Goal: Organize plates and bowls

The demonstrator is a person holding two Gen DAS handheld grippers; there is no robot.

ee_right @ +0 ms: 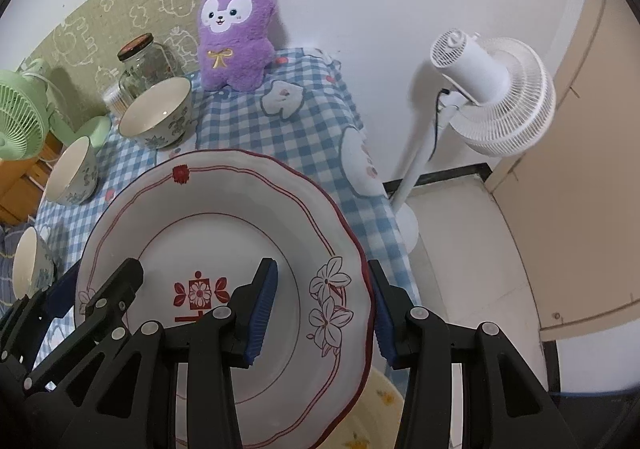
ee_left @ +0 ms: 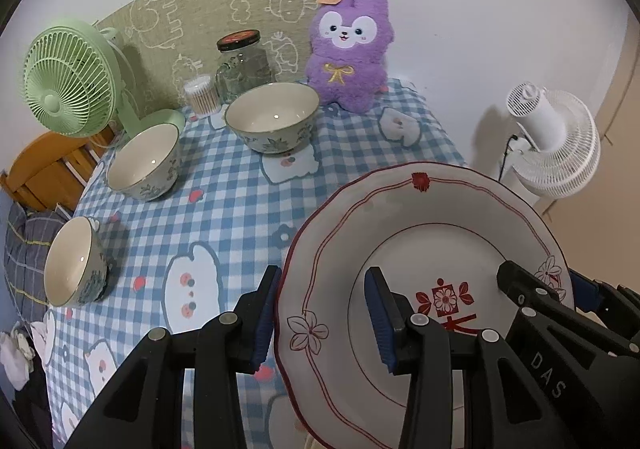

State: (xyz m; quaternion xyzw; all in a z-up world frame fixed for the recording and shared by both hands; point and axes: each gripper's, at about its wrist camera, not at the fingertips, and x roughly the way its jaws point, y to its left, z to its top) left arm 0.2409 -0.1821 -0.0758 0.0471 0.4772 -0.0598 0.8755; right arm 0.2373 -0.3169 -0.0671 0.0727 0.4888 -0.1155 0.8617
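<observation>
A white plate [ee_left: 432, 217] [ee_right: 224, 201] with a red scalloped rim and red flower marks hangs tilted above the checked table, held from both sides. My left gripper [ee_left: 322, 321] is shut on its left rim, one pad over the plate and one under it. On the opposite rim my right gripper [ee_right: 322, 313] is shut the same way; it shows at the right of the left wrist view [ee_left: 550, 285]. Three floral bowls stand upright on the cloth: a large one [ee_left: 276, 117] at the back, a middle one [ee_left: 144, 161], and a small one [ee_left: 72, 261] near the left edge.
A purple plush toy [ee_left: 352, 49], a glass jar [ee_left: 240, 65] and a cotton-swab tub [ee_left: 200, 95] line the back. A green fan [ee_left: 68, 77] stands back left. A white pedestal fan [ee_right: 492, 89] stands on the floor past the table's right edge. A cream dish [ee_right: 380, 401] lies below the plate.
</observation>
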